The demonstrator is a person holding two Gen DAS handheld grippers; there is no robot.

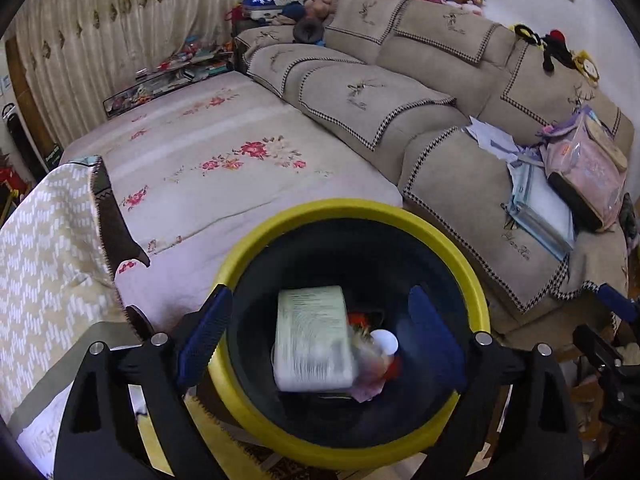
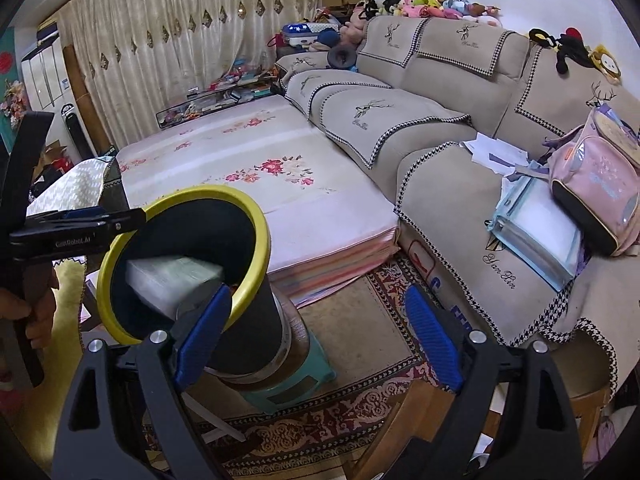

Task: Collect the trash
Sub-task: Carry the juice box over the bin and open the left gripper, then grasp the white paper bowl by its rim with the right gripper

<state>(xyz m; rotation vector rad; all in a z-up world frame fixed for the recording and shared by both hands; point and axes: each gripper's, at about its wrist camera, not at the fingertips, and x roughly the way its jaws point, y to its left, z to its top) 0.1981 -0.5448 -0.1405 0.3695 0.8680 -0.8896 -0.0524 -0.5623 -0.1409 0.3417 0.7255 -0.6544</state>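
A black trash bin with a yellow rim (image 1: 476,292) stands right below my left gripper (image 1: 320,336). The left gripper is open over the bin's mouth. A pale green packet (image 1: 312,340), blurred, is between the fingers inside the bin, above other scraps of trash (image 1: 376,356). In the right wrist view the bin (image 2: 256,320) stands on a small teal stool (image 2: 296,384), with the packet (image 2: 172,276) showing inside it. My right gripper (image 2: 316,332) is open and empty, to the right of the bin above the rug. The left gripper (image 2: 80,224) shows at the left edge there.
A low mattress with a floral sheet (image 2: 256,168) lies behind the bin. A beige sofa (image 2: 440,128) holds papers (image 2: 496,152), a folder (image 2: 536,232) and a pink backpack (image 2: 600,188). A patterned rug (image 2: 360,364) covers the floor. Curtains (image 2: 180,40) hang at the back.
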